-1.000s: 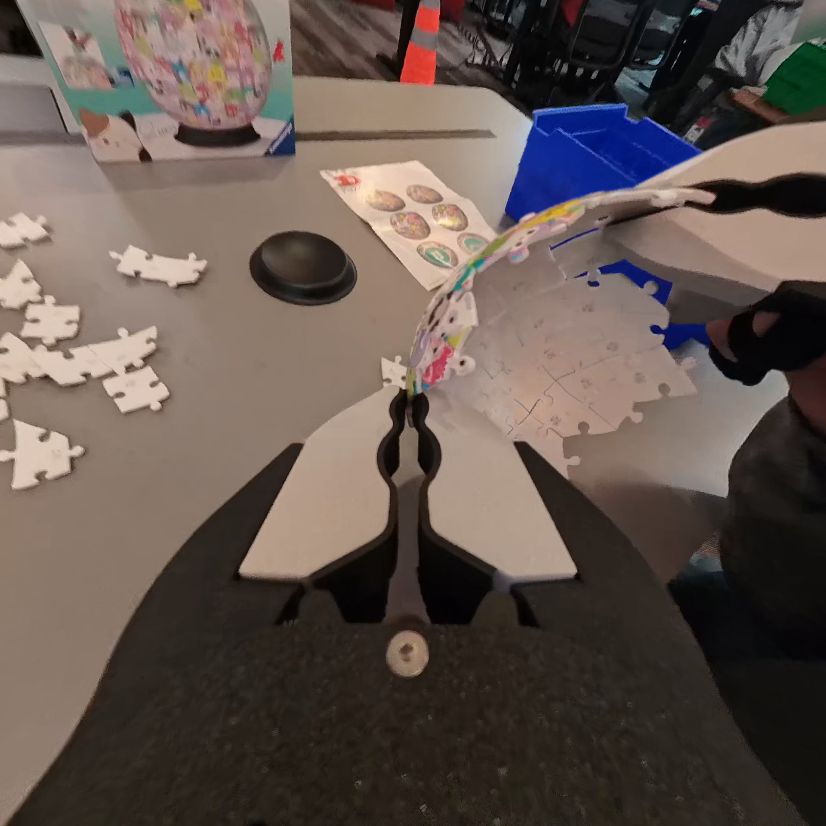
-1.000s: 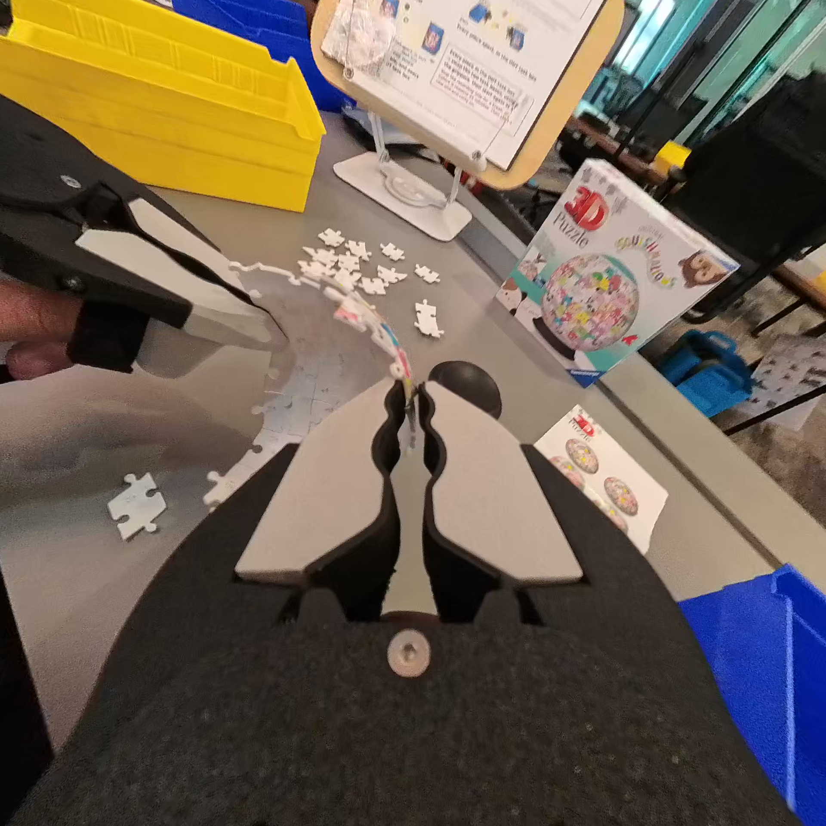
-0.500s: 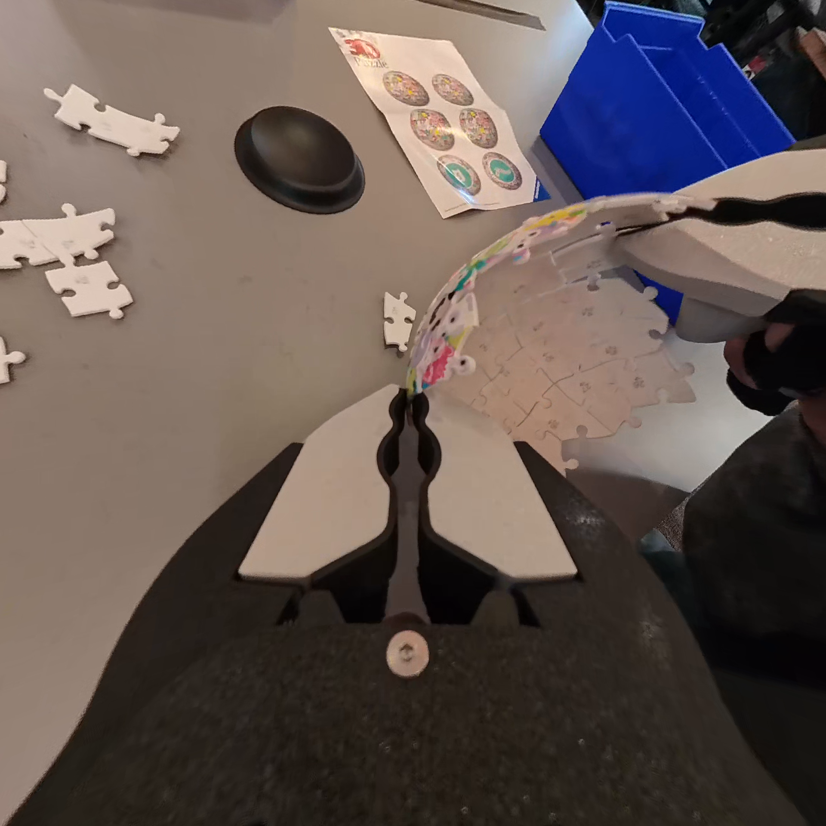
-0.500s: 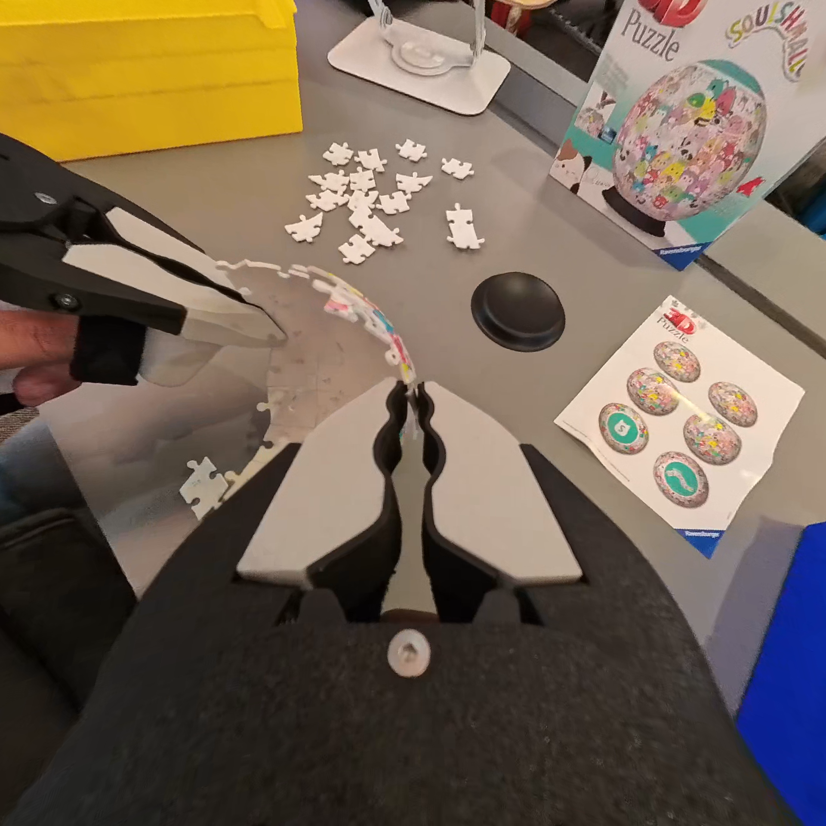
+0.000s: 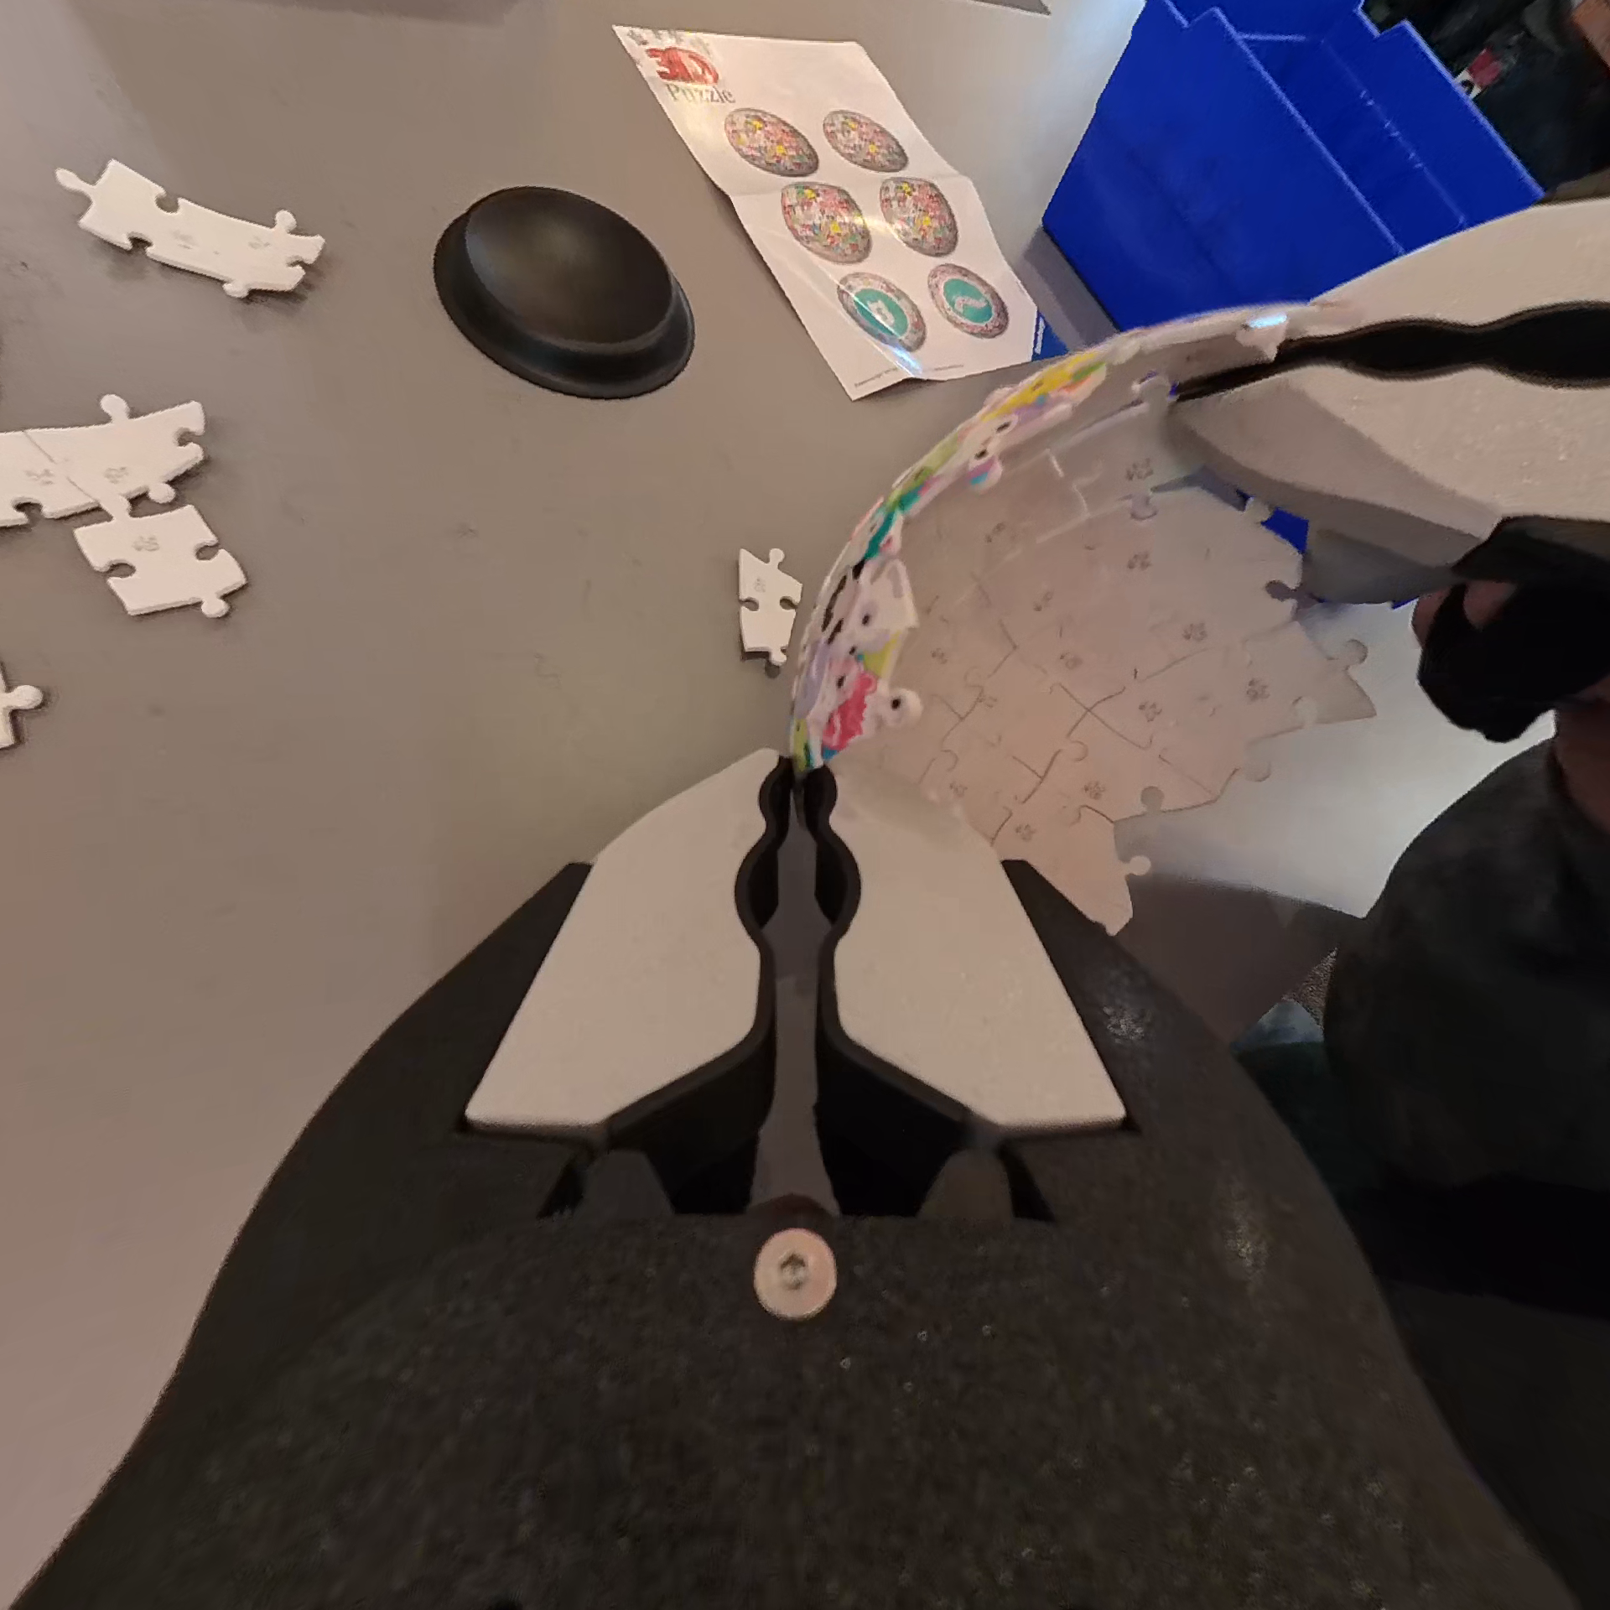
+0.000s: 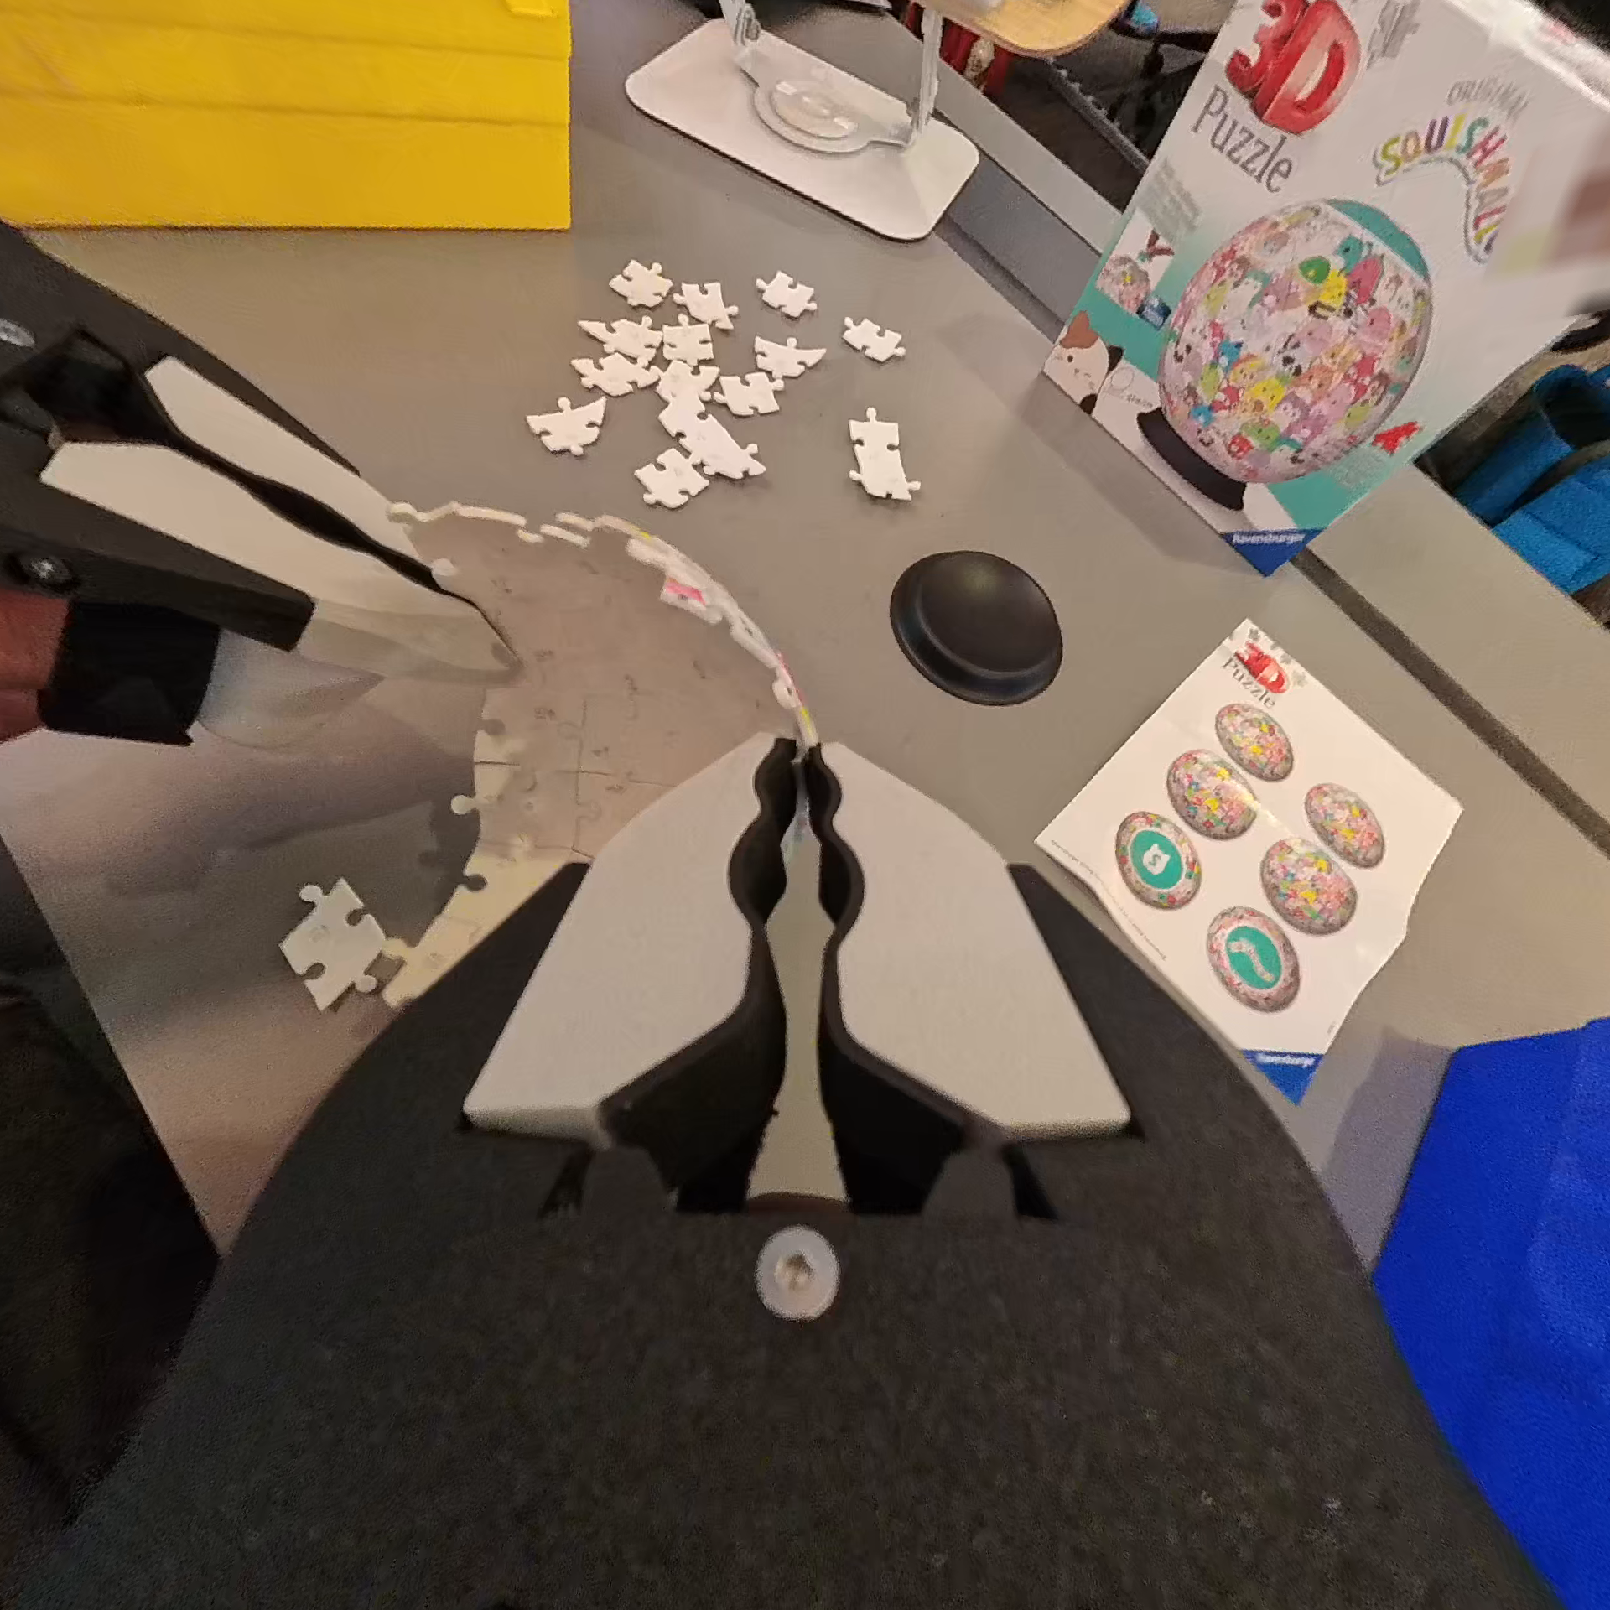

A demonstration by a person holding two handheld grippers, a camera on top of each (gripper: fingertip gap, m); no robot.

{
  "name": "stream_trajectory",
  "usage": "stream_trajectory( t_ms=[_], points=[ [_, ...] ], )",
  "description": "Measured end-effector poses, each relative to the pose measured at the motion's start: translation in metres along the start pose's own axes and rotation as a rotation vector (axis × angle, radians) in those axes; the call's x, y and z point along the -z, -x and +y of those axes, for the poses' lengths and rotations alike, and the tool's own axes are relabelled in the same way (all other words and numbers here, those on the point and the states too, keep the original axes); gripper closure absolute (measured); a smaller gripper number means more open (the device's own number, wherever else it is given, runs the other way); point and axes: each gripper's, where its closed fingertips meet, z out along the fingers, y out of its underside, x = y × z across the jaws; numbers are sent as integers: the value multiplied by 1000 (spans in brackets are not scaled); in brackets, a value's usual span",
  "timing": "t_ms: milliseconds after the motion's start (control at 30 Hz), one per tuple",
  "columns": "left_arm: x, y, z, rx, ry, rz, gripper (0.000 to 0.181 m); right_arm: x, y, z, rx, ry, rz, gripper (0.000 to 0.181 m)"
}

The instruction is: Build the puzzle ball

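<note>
- The left gripper is pressed together on the lower rim of the puzzle shell, a curved, part-built section of the ball with its white inner face toward the camera and its coloured face turned away
- The right gripper pinches the opposite rim of the same shell; in the left wrist view it reaches in from the right; the shell hangs between the two, above the grey tabletop, apparently not touching it
- A single loose piece lies on the tabletop just beside the shell; it shows white side up
- A black round stand sits farther out; the printed leaflet lies near it, toward the blue bin
- A cluster of white pieces lies beyond the stand; two joined pieces rest a little apart from it
- The puzzle box stands upright at the far side; a yellow bin and a white sign base sit at the back
</note>
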Motion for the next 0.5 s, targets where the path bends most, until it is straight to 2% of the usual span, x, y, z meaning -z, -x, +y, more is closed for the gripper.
stream_trajectory(
  t_ms=[400,500],
  points=[
    [1,6,7,-31,63,-10,179,-4,1,0,255,-11,76,170],
    [1,5,8,-46,74,-10,179,-5,3,4,287,14,62,178]
  ],
)
